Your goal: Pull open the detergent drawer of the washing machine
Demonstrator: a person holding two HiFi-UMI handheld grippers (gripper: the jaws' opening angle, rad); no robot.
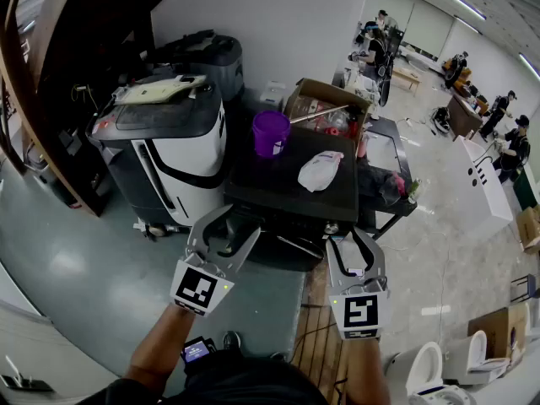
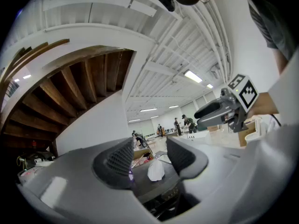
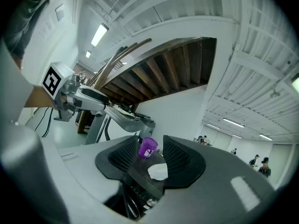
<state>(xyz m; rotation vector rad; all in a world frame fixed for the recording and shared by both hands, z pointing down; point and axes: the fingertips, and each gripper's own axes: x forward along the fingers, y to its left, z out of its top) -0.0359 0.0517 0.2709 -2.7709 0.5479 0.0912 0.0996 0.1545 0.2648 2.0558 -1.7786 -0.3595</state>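
Cup (image 1: 271, 132), purple, and white bag (image 1: 321, 170) sit atop the washing machine (image 1: 270, 186).

Purple cup (image 1: 271, 132), white bag (image 1: 321, 170) — black-topped washing machine (image 1: 260, 180) — pale grey floor (image 1: 93, 264).

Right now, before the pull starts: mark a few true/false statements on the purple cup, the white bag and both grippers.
1. The purple plastic cup stands upright on the dark machine top. True.
2. The crumpled white plastic bag lies inside that cup. False: it lies on the top beside the cup, apart from it.
3. The left gripper is clamped on the bag. False: its jaws stand apart with nothing between them.
4. The right gripper is open and empty. True.
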